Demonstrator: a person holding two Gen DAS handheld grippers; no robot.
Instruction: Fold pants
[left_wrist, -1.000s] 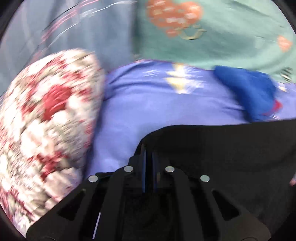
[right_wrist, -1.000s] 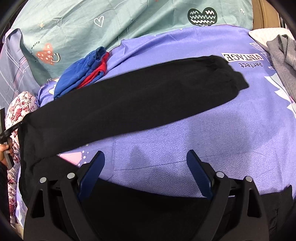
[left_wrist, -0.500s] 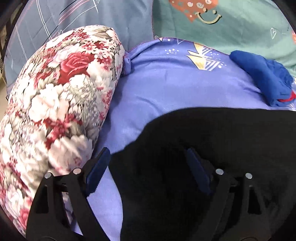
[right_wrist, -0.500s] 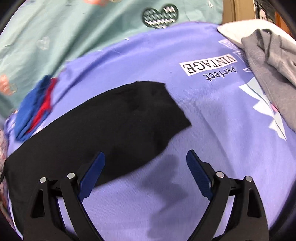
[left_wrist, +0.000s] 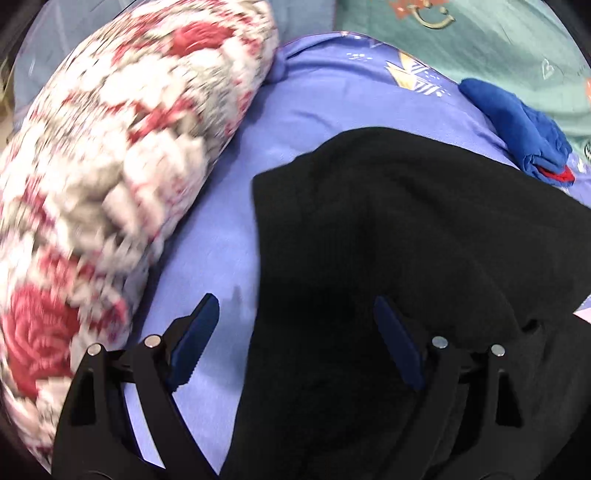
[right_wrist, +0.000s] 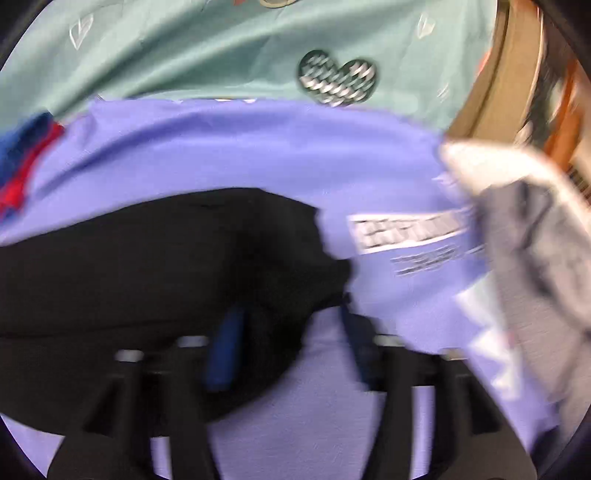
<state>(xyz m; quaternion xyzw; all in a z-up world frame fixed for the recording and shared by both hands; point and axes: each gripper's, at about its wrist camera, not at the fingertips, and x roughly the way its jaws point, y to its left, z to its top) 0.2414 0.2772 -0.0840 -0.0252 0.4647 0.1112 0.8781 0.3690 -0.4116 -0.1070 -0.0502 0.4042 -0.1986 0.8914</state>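
Left hand-held gripper (left_wrist: 295, 343), lower centre of the left wrist view: pitched steeply down over the black pants (left_wrist: 406, 240), its jaws spread wide and released; the left pad sits over bare purple bedsheet (left_wrist: 332, 96), the right pad over black cloth, neither pressing on it. Right hand-held gripper (right_wrist: 291, 347), lower centre of the blurred right wrist view: angled down at the pants' end (right_wrist: 166, 258), jaws partly apart and just closing further; black fabric lies between the blue pads, but the blur does not let one tell whether they pinch it.

Purple bedsheet: fills the middle of both views and carries everything else. Pants: spread flat across it, from centre to lower right in the left view, across the left half in the right view. Floral pillow (left_wrist: 110, 166): left third of the left view, resting on the sheet's edge. Teal cover (right_wrist: 221, 48): upper band. Grey garment (right_wrist: 535, 240): right edge, apart from the pants. Blue-and-red folded cloth (left_wrist: 517, 129): upper right, just beside the pants.
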